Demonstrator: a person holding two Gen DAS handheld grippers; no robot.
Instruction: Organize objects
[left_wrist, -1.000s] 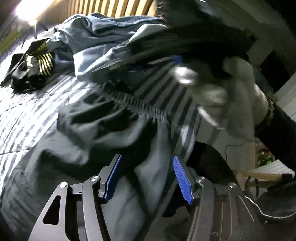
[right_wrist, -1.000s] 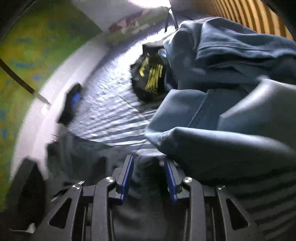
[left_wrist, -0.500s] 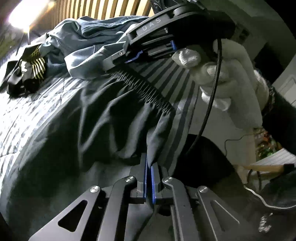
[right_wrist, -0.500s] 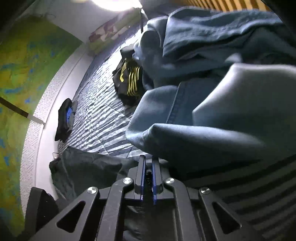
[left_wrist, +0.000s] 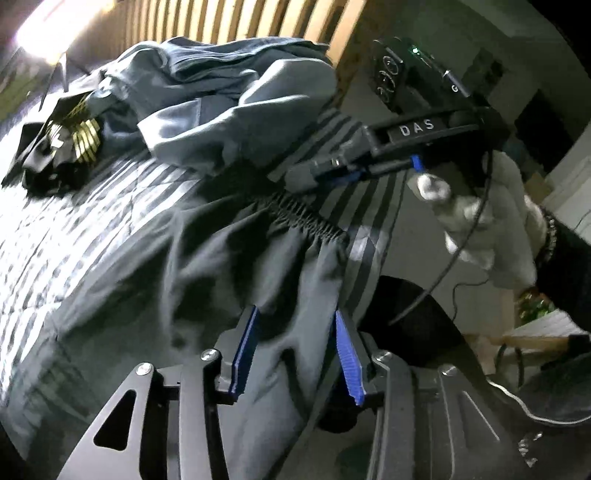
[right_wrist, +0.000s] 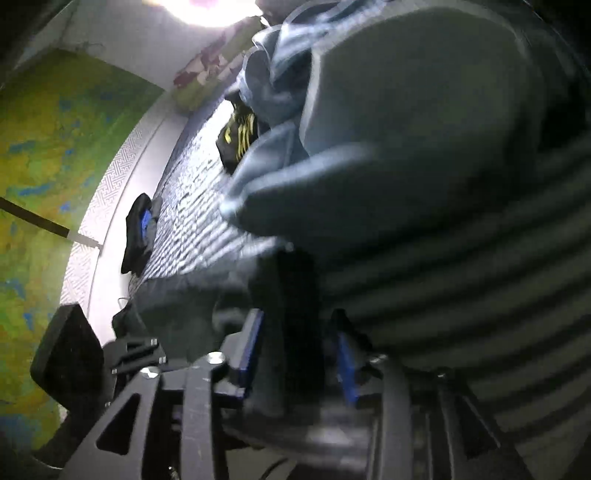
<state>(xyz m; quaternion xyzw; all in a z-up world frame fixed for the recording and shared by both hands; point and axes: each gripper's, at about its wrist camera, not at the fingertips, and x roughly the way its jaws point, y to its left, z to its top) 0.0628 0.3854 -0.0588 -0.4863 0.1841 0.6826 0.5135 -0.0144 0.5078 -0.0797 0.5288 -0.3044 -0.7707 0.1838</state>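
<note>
On the striped bed (left_wrist: 55, 236), the grey shorts (left_wrist: 155, 273) lay waistband-long between my hands. My left gripper (left_wrist: 295, 350) was opening, cloth loose between its pads; my right gripper (right_wrist: 299, 354), nearer the waistband's far end, was opening over a dark fold.

Left wrist view: close above the bed (left_wrist: 74, 236), angled down past the left tool (left_wrist: 295, 354), facing the slatted headboard (left_wrist: 236, 22), right tool (left_wrist: 343, 173) in frame. Right wrist view: closer still, low over the bedding, tilted and blurred, looking along the bed toward the wall (right_wrist: 55, 147). Shared by both: grey garment (left_wrist: 166, 266), blue clothes pile (left_wrist: 221, 92), black-and-yellow item (left_wrist: 62, 147).
</note>
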